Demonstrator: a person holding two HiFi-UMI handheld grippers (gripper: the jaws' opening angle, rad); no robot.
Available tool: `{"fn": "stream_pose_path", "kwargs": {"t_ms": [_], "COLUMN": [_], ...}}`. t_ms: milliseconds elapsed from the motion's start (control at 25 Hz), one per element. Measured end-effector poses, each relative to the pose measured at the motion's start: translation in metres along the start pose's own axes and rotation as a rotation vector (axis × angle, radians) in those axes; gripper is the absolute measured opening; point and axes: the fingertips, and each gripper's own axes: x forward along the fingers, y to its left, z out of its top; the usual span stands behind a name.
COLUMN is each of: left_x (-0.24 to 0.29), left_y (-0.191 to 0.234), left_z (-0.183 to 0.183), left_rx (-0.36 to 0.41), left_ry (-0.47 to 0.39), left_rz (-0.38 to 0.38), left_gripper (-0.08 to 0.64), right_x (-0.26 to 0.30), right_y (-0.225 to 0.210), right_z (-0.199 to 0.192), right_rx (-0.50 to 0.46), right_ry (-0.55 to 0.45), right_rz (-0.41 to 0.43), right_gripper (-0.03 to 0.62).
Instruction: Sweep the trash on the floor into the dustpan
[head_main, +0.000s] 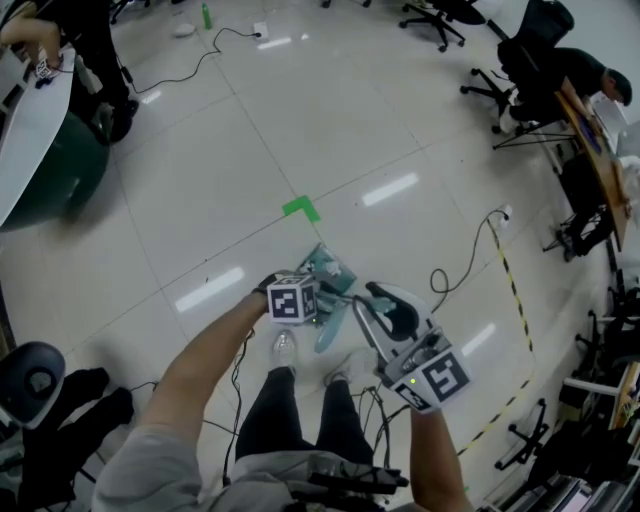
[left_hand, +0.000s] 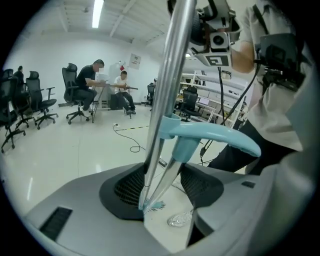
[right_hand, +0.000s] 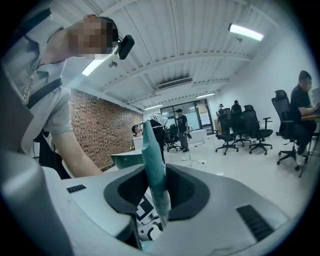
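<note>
Dustpan (head_main: 325, 268) one; two poles (left_hand: 169, 90) inside left gripper (left_hand: 162, 194); right gripper (right_hand: 155, 196) clamps handle (right_hand: 152, 155).

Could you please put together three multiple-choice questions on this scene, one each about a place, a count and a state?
1. Where is the green L-shaped tape mark?
A) on the pale tiled floor
B) on a desk
C) on a chair seat

2. How many silver metal poles pass between the jaws of the left gripper?
A) one
B) two
C) four

3. What state is the right gripper in?
A) open and empty
B) shut on a flat teal plastic handle
C) shut on a black cable

Answers:
1 A: the head view shows the mark stuck to the floor tiles.
2 B: the left gripper view shows two poles that meet low down.
3 B: the right gripper view shows its pads against both sides of the handle.
</note>
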Motion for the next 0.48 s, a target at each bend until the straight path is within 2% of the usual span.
{"fn": "stream_pose_path", "kwargs": {"t_ms": [280, 480], "left_x": [-0.0012, 0.0036], "left_y": [0.0033, 0.0054], "left_z": [0.0018, 0.0016], "left_rx": [-0.127, -0.152], "left_ry": [-0.069, -0.074], "left_rz": [-0.02, 0.01], "left_gripper": [0.218, 0.216], "right_x": [-0.0038, -0.0062], "right_y": [0.0021, -0.002], "right_z": [-0.0037, -0.0071], "right_rx": [0.001, -0.011], "right_ry": [0.013, 0.008], "right_rz": [0.008, 0.011], "right_gripper": [0.101, 0.103]}}
